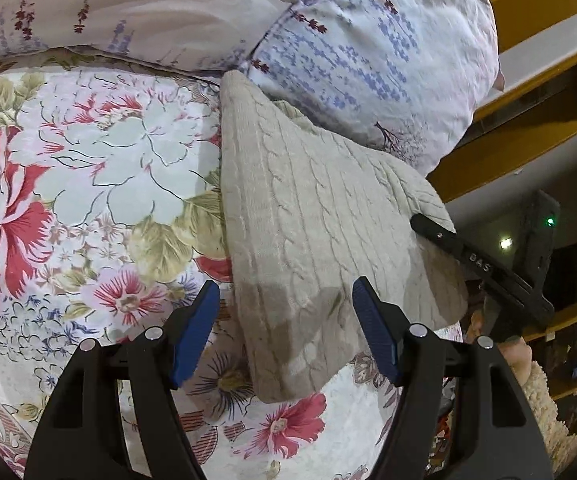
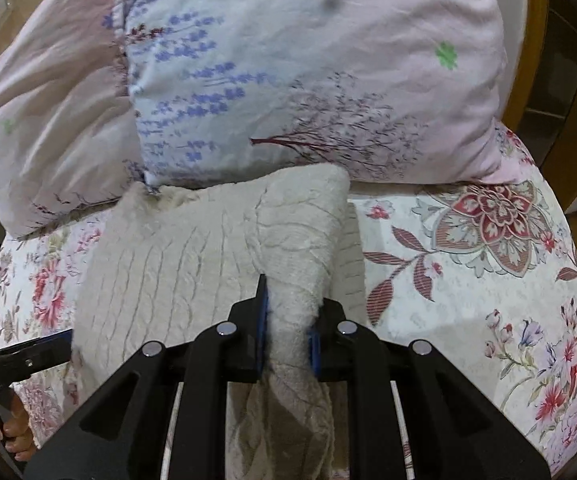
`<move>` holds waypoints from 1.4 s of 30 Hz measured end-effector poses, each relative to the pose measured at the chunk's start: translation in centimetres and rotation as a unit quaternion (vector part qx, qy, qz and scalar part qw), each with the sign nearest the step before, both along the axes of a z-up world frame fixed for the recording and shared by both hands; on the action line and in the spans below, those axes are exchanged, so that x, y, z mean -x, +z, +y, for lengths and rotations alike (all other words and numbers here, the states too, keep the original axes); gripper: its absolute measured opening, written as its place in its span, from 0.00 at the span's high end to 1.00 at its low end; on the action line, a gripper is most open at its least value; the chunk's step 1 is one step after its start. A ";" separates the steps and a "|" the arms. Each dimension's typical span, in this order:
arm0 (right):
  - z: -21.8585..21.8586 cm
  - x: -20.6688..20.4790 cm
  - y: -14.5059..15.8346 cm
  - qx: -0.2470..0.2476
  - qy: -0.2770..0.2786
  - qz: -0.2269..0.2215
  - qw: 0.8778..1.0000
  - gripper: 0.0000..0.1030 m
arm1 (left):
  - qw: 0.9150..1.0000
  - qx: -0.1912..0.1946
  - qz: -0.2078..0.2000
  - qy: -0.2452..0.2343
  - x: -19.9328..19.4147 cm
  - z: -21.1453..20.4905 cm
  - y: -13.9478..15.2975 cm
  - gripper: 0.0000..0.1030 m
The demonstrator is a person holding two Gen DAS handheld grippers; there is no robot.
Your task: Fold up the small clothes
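Two tongs: right tongs (image 2: 288, 320) pinch the sweater's (image 1: 308, 216) edge to fold it; left tongs (image 1: 286, 320) hover wide above.

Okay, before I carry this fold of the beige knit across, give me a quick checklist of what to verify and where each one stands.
1. Right tool shut on a bunched fold of the beige knit: ok.
2. Left tool free to pin or grab: ok, it is open over the knit's near edge, gripping nothing.
3. Knit lying flat: not ok, one flap is lifted and the far end rides up against the pillow.
4. Landing room on the floral bedspread beside the knit: ok.
5. Far edge clear of the pillow: not ok, they touch.
6. How many layers the right tool holds: cannot tell.
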State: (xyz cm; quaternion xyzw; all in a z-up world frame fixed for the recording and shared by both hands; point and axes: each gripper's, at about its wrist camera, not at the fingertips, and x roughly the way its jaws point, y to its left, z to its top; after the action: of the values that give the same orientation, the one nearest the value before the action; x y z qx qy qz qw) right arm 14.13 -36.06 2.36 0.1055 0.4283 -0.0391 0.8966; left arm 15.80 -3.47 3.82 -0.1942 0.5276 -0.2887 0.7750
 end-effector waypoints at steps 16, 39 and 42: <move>-5.3 3.5 -2.6 -0.154 -0.051 0.029 0.986 0.65 | 1.000 0.004 0.005 -0.022 -0.2 -2.0 -0.6 0.35; -6.5 7.1 -3.7 -0.163 -0.085 0.009 0.983 0.83 | 1.000 0.003 0.007 -0.008 0.8 -0.7 -1.6 0.76; -6.8 6.8 -2.9 -0.164 -0.083 0.016 0.983 0.62 | 1.000 0.011 0.012 -0.005 0.5 -0.4 -1.5 0.74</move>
State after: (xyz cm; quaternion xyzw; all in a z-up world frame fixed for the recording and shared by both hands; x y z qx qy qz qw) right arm 7.36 -42.85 -0.56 0.2857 0.4331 -0.0441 0.8537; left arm 15.34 -3.88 2.32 -0.2031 0.5351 -0.2960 0.7647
